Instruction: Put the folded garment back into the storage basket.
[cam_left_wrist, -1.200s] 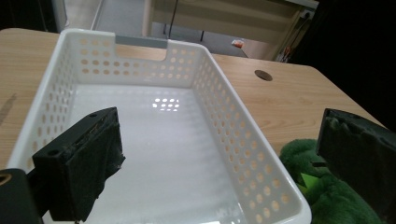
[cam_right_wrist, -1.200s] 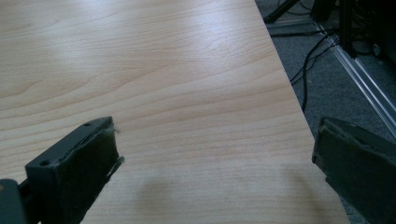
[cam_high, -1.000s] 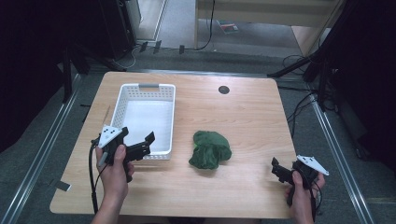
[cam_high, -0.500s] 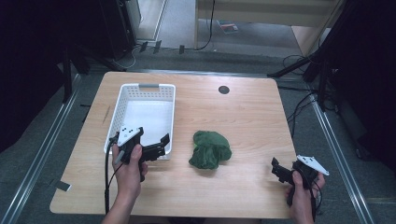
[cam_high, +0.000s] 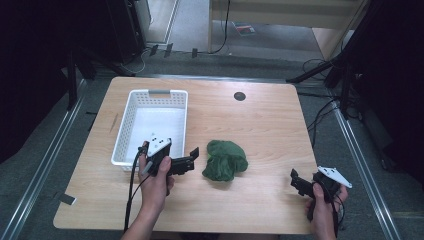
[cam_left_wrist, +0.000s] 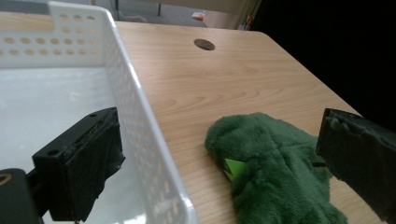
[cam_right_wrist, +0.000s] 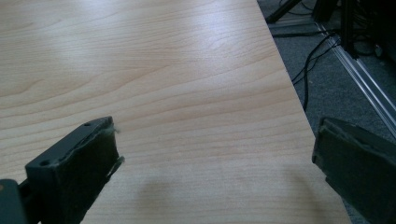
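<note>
dark green plush cloth with a bright green tag; white basket dotted with holes; pale wood-grain tabletop; black tongs with a white top.

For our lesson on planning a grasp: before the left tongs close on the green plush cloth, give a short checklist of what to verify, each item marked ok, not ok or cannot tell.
1. Left tongs open wide enough: ok, jaws stand well apart in the left gripper view.
2. Green plush cloth lies between the jaws' line of approach: ok, ahead of them, not yet touched.
3. White basket wall out of the way: not ok, one jaw sits over the basket rim.
4. Basket has room inside: ok, its floor is bare.
5. Right tongs out of the path: ok, open near the table's right edge.
6. Cloth snagged underneath: cannot tell.
</note>
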